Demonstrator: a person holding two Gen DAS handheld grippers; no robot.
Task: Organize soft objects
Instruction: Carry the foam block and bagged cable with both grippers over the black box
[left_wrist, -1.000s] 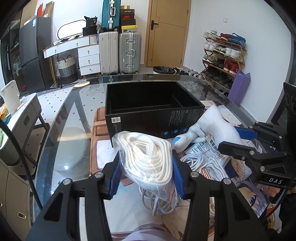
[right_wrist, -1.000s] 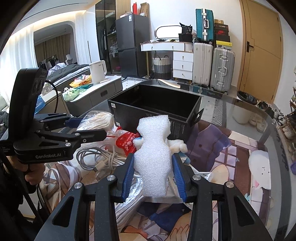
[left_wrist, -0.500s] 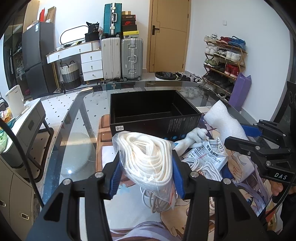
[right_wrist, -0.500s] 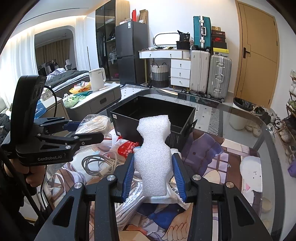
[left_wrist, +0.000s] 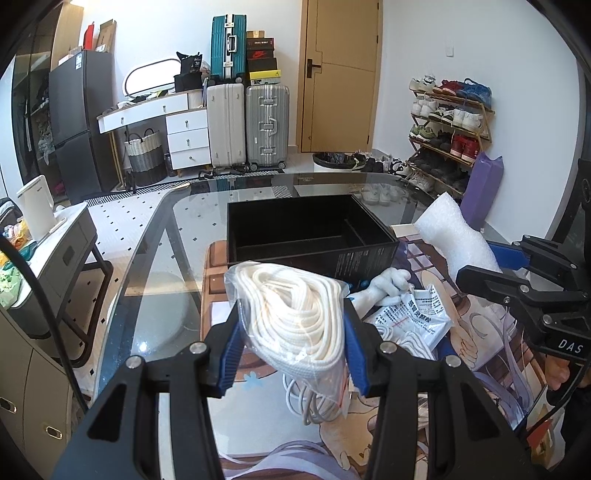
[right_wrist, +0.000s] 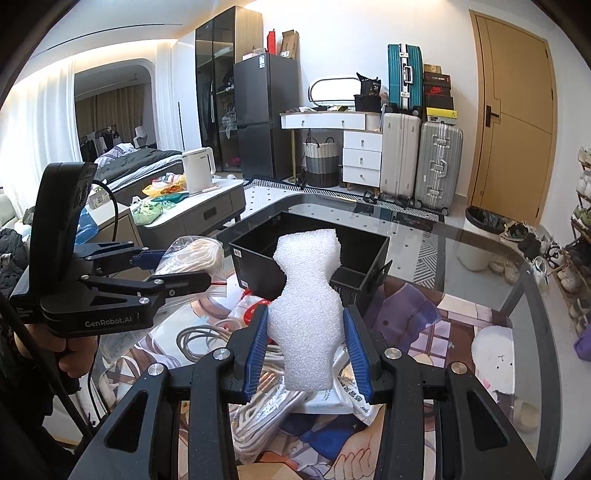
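My left gripper (left_wrist: 291, 336) is shut on a clear bag of white rope (left_wrist: 295, 314) and holds it above the table, short of the open black box (left_wrist: 310, 236). My right gripper (right_wrist: 306, 339) is shut on a white foam piece (right_wrist: 306, 302), held upright in front of the same box (right_wrist: 354, 254). The foam (left_wrist: 454, 236) and the right gripper (left_wrist: 517, 273) show at the right of the left wrist view. The left gripper (right_wrist: 177, 269) with the rope bag (right_wrist: 195, 254) shows at the left of the right wrist view.
Loose white cables (right_wrist: 199, 339), a printed packet (left_wrist: 413, 317), a white plush (left_wrist: 384, 284) and a red item (right_wrist: 255, 306) lie on the printed mat (right_wrist: 417, 317) on the glass table (left_wrist: 162, 266). The table's rim curves beyond the box.
Both grippers have risen and drawn back from the box with their loads; the box looks smaller and farther off. Both grips are unchanged.
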